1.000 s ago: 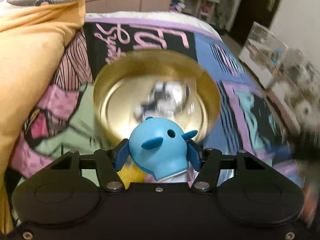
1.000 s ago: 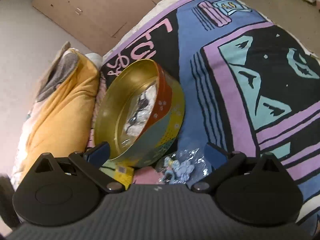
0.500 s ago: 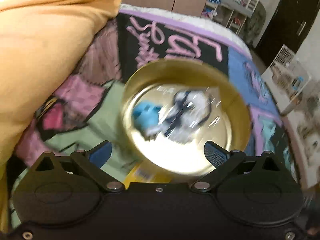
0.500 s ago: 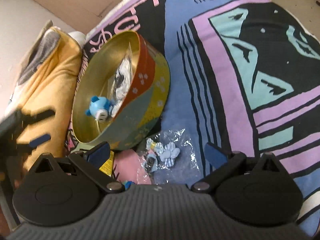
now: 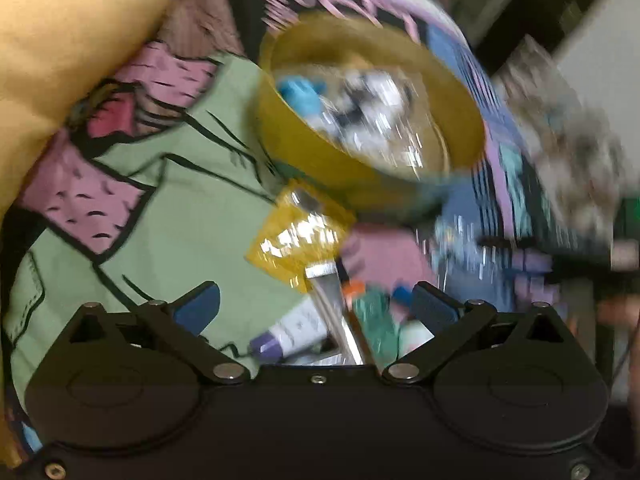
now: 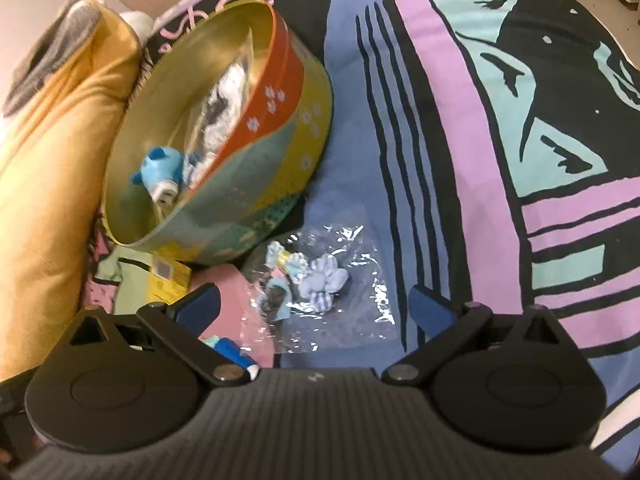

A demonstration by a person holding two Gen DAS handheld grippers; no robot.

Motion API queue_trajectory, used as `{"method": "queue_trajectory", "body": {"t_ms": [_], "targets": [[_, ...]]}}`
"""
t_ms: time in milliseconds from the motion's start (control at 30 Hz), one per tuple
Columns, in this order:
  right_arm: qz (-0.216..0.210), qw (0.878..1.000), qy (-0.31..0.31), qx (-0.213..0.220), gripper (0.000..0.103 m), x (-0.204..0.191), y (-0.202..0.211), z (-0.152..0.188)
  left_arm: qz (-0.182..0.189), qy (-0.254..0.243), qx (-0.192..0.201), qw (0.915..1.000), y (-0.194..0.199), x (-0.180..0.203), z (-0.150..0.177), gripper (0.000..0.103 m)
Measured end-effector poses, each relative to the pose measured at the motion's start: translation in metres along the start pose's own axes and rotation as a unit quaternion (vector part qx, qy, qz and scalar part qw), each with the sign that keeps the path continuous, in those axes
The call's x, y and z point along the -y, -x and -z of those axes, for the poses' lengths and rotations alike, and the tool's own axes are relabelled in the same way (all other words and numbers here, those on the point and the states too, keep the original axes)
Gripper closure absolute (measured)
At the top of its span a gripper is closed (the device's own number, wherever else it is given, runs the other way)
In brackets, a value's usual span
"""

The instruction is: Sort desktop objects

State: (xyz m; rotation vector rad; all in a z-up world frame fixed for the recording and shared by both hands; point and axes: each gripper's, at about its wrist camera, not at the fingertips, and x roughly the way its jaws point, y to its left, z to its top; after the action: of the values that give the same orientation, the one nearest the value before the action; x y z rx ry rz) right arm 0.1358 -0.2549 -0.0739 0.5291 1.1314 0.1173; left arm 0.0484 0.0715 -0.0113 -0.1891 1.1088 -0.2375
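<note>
A round gold tin [image 6: 276, 184] with a painted orange and teal side lies on a patterned bedspread; it also shows in the blurred left wrist view [image 5: 304, 148]. Inside lie a blue toy figure [image 6: 162, 170] [image 5: 298, 94] and a clear bag of black and white things [image 6: 224, 120]. My left gripper [image 5: 316, 304] is open and empty above a yellow packet [image 5: 300, 240], a purple-capped tube [image 5: 292, 332] and other small items. My right gripper [image 6: 316, 306] is open and empty just above a clear bag of blue hair clips [image 6: 316, 276].
A large yellow pillow [image 6: 52, 152] lies left of the tin. A pink card [image 6: 236, 308] and a blue marker [image 6: 232, 354] lie by my right gripper's left finger. The bedspread [image 6: 500, 128] stretches to the right.
My left gripper opened and dropped the blue toy into the tin, then pulled back toward the small items. My right gripper moved closer to the hair clip bag.
</note>
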Motion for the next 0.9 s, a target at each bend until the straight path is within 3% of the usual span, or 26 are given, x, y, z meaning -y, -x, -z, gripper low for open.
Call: {"method": "queue_trajectory", "body": {"t_ms": [167, 233, 333, 433, 467, 500, 567, 767, 900], "targets": [[-0.012, 1.0, 0.017, -0.009, 0.0, -0.006, -0.009, 0.0, -0.054, -0.085, -0.087, 0.9911, -0.035, 0.019, 0.019, 0.001], [-0.014, 0.999, 0.031, -0.01, 0.0, -0.011, -0.011, 0.001, -0.065, -0.096, -0.102, 0.9881, -0.042, 0.022, 0.025, 0.001], [-0.011, 0.999, 0.051, -0.015, 0.01, -0.018, -0.014, 0.002, -0.06, -0.095, -0.119, 0.9865, -0.05, 0.026, 0.032, 0.0], [0.005, 0.997, 0.071, -0.013, 0.034, -0.02, -0.014, 0.004, -0.048, -0.072, -0.118, 0.9893, -0.054, 0.023, 0.033, 0.0], [0.007, 0.997, 0.075, -0.012, 0.05, -0.02, -0.014, 0.004, -0.041, -0.056, -0.119, 0.9904, -0.054, 0.021, 0.031, 0.001], [0.004, 0.997, 0.077, -0.013, 0.076, -0.019, -0.014, 0.004, -0.038, -0.047, -0.121, 0.9908, -0.055, 0.021, 0.032, 0.001], [-0.018, 0.997, 0.066, -0.023, 0.096, -0.015, -0.016, 0.004, -0.033, -0.04, -0.126, 0.9907, -0.058, 0.018, 0.032, 0.001], [-0.06, 0.996, 0.062, 0.004, 0.099, -0.018, 0.002, 0.004, -0.025, -0.058, -0.135, 0.9889, -0.065, 0.023, 0.04, 0.002], [-0.146, 0.988, 0.05, 0.017, 0.1, -0.024, 0.025, 0.009, -0.019, -0.057, -0.157, 0.9858, -0.072, 0.025, 0.04, 0.006]]}}
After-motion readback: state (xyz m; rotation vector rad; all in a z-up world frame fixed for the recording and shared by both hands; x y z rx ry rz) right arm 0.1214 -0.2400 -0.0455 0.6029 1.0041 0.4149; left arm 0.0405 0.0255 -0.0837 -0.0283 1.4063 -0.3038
